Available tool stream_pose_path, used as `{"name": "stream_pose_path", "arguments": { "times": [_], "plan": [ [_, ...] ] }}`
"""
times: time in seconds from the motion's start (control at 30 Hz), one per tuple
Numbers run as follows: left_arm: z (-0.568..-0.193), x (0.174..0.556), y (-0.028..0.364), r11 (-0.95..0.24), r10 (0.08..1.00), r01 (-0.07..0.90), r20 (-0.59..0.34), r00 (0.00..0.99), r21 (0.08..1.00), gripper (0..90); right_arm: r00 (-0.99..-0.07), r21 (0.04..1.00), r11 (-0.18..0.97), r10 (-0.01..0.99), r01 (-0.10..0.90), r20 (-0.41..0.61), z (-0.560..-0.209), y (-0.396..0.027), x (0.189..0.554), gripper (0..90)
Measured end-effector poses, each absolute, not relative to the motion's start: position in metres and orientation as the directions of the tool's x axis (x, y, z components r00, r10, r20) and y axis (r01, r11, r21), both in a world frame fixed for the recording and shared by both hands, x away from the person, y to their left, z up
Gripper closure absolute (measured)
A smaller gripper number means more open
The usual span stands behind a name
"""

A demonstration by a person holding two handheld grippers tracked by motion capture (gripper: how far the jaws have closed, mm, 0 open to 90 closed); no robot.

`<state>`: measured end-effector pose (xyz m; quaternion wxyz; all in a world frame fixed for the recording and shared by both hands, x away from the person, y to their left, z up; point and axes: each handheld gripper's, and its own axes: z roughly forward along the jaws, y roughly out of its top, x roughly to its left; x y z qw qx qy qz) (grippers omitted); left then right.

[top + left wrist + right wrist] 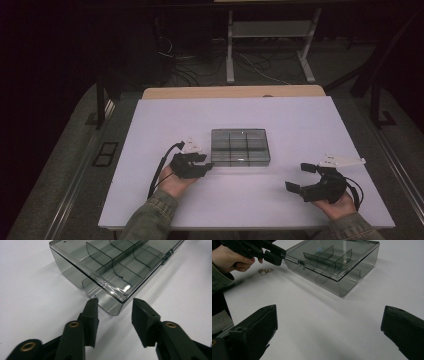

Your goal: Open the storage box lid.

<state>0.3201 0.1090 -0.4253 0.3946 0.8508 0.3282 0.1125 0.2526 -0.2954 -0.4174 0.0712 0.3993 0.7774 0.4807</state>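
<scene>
A smoky clear plastic compartment box [240, 146] with its lid down lies on the middle of the white table [300, 120]. Dividers show through the lid, and the compartments look empty. My left gripper [206, 163] sits at the box's near left corner. In the left gripper view its jaws [115, 307] stand apart on either side of that corner [122, 298] without pressing on it. My right gripper [299, 178] rests near the front right of the table, jaws wide apart [329, 322] with nothing between them, pointing toward the box [332, 262].
A few small metal pieces [264, 271] lie on the table beside the left hand [229, 258]. A wooden edge [232, 92] runs behind the white top. Beyond it are a desk frame [230, 50] and cables on a dark floor.
</scene>
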Motion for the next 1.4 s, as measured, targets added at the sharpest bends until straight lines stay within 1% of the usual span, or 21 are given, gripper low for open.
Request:
{"name": "stream_pose_path", "arguments": {
  "times": [0.07, 0.47, 0.9, 1.2, 1.4],
  "plan": [
    [-0.426, 0.32, 0.108, -0.477, 0.644, 0.463, -0.062, 0.763, 0.747, 59.8, -0.67, 0.803, 0.219, 0.689, 0.555, 0.276, -0.417, -0.295, 0.253, 0.4],
    [-0.425, 0.319, 0.108, -0.486, 0.626, 0.422, -0.032, 0.779, 0.765, 69.5, -0.672, 0.801, 0.221, 0.687, 0.556, 0.277, -0.418, -0.295, 0.253, 0.4],
    [-0.423, 0.317, 0.107, -0.483, 0.618, 0.404, -0.025, 0.786, 0.777, 74.6, -0.671, 0.802, 0.219, 0.687, 0.556, 0.278, -0.417, -0.296, 0.253, 0.4],
    [-0.419, 0.316, 0.11, -0.44, 0.627, 0.399, -0.044, 0.778, 0.805, 75.4, -0.672, 0.802, 0.219, 0.686, 0.556, 0.279, -0.417, -0.296, 0.253, 0.4],
    [-0.416, 0.316, 0.113, -0.382, 0.634, 0.406, -0.083, 0.769, 0.83, 77.4, -0.675, 0.802, 0.224, 0.685, 0.553, 0.274, -0.417, -0.295, 0.253, 0.4]
  ]
}}
